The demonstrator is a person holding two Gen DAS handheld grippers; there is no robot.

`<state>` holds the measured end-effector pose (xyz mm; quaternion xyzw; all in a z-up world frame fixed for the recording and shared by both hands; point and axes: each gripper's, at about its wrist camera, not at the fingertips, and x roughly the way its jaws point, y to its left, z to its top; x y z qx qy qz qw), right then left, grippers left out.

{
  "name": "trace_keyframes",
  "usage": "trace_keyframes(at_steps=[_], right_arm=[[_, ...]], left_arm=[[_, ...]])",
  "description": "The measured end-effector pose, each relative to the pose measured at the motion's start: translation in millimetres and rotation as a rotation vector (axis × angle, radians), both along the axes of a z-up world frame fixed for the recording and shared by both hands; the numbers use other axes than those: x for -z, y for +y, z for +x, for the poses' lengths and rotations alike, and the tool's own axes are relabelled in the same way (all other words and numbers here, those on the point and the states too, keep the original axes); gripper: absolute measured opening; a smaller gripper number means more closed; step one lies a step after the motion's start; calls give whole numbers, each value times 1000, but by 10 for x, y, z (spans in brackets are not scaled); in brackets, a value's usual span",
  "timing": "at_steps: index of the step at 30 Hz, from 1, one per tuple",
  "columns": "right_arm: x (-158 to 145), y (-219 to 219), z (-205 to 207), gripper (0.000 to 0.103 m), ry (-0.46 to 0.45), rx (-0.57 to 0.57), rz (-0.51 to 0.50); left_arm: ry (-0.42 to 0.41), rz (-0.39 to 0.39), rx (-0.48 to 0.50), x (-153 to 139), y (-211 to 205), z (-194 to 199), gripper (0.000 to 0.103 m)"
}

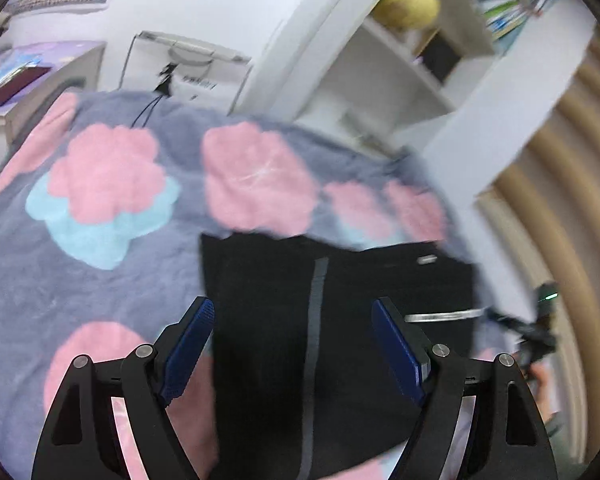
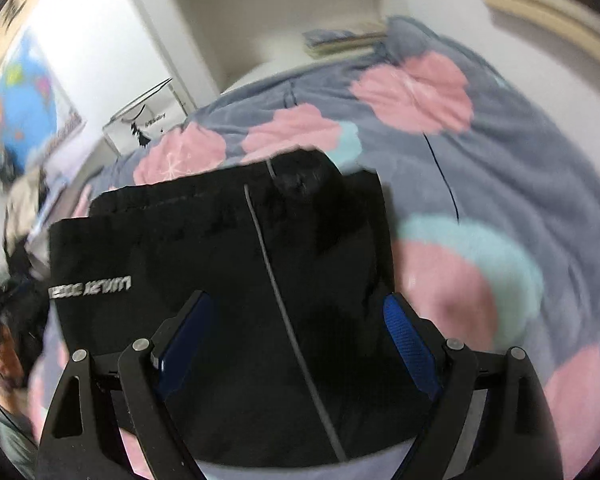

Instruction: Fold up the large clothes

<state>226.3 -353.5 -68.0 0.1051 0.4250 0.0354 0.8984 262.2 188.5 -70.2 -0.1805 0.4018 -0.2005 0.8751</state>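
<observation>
Currently, step: black garment (image 2: 228, 264) looks folded into a compact rectangle; next move calls for squaring edges or 1 more fold.
Look: dark cloth, grey stripe, white lettering.
Place: on the floral blanket (image 1: 112, 184) covering the bed.
Left hand-held gripper (image 1: 294, 312): spread, empty.
Right hand-held gripper (image 2: 296, 308): spread, empty.

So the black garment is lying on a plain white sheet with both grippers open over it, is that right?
Not quite. The black garment lies on a grey blanket with pink and blue flowers, not a plain white sheet; the left wrist view shows it best. The left gripper and the right gripper are indeed open over it.
</observation>
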Motion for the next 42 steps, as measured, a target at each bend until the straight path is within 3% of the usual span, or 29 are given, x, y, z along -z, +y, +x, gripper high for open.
trace_keyframes(at_steps=[3,7,9,11,12,13,14,15,16,19,25,29,32,33,34,35,36,38,42], right_arm=[[-5,46,212,90,-44,-42,-35],[60,90,494,90,-72,-83,-103],[149,100,662,90,-54,-95,-129],[305,70,868,90,-2,-114,-70],[360,53,921,85,14,-121,-31],[405,46,956,60,21,-128,14],[412,53,951,41,18,-125,27],[402,68,927,22,16,-119,18],[368,80,864,19,-1,-109,-3],[179,115,628,15,-56,-73,-114],[-491,-76,389,11,-191,61,-217],[-742,-160,588,11,-193,104,-222],[-618,-89,724,19,-116,45,-184],[-547,-51,729,36,-105,33,-187],[-462,-26,731,62,-93,17,-186],[-391,-22,717,70,-87,4,-178],[-312,-37,700,76,-89,-4,-170],[-203,-106,707,76,-82,-20,-125],[1,-303,872,84,-46,-56,49]], left_arm=[[58,52,-11,200,-34,214,82],[95,-10,16,420,-72,515,82],[138,-3,39,555,-146,687,82],[173,-9,72,668,-236,796,82],[185,-31,90,702,-283,836,81],[189,-55,100,744,-321,874,81],[186,-70,106,771,-363,893,70],[180,-66,118,754,-401,874,25],[179,-51,145,736,-460,848,8],[108,21,97,527,-466,676,7],[-59,-49,46,-211,-224,404,7],[-104,-53,-2,-444,-205,551,7],[-33,-48,-41,-253,-239,908,6],[-1,-30,-45,-123,-265,1010,7],[41,-17,-53,21,-280,1088,7],[94,-3,-56,216,-295,1151,7],[114,0,-50,322,-304,1153,7],[139,-21,-34,545,-271,1089,7],[140,-90,-19,688,-151,1020,9]])
